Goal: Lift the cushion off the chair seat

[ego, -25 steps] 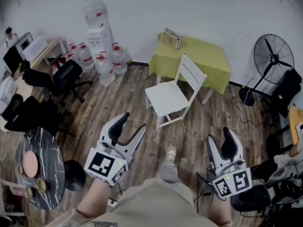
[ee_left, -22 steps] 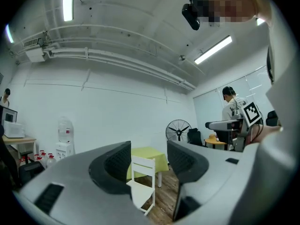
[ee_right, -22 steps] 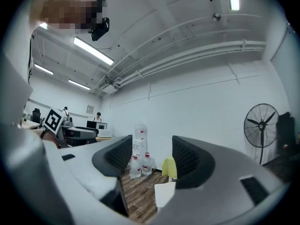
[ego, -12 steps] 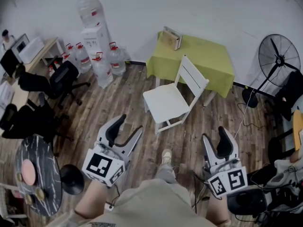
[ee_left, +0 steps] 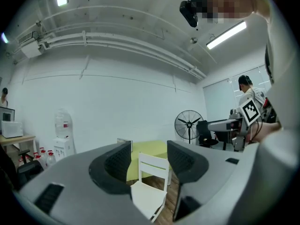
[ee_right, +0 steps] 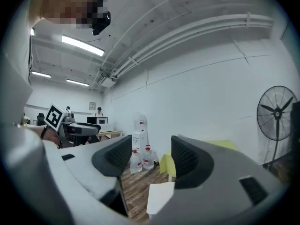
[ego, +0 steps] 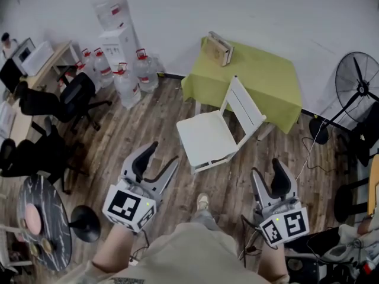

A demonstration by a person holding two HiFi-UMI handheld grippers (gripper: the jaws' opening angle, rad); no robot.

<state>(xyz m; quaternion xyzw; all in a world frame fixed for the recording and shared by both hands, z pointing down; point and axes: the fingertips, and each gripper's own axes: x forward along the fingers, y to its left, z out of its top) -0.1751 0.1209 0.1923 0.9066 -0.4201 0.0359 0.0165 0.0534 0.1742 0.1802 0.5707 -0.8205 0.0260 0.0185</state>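
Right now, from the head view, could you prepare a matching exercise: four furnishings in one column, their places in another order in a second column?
1. white slatted wooden chair
2. table under lime-green cloth
3. black round pedestal fan
4. round black marble-top table

A. right edge, near the wall
B. lower left corner
C. middle of the wooden floor
D. against the wall, behind the chair

Pairs: 1-C, 2-D, 3-A, 4-B

Too pale and small in the head view to tell cushion from chair seat (ego: 206, 139). Mostly hidden behind the right gripper (ee_right: 150, 156) in its own view. Fan (ego: 357, 77) cut off at the right edge.
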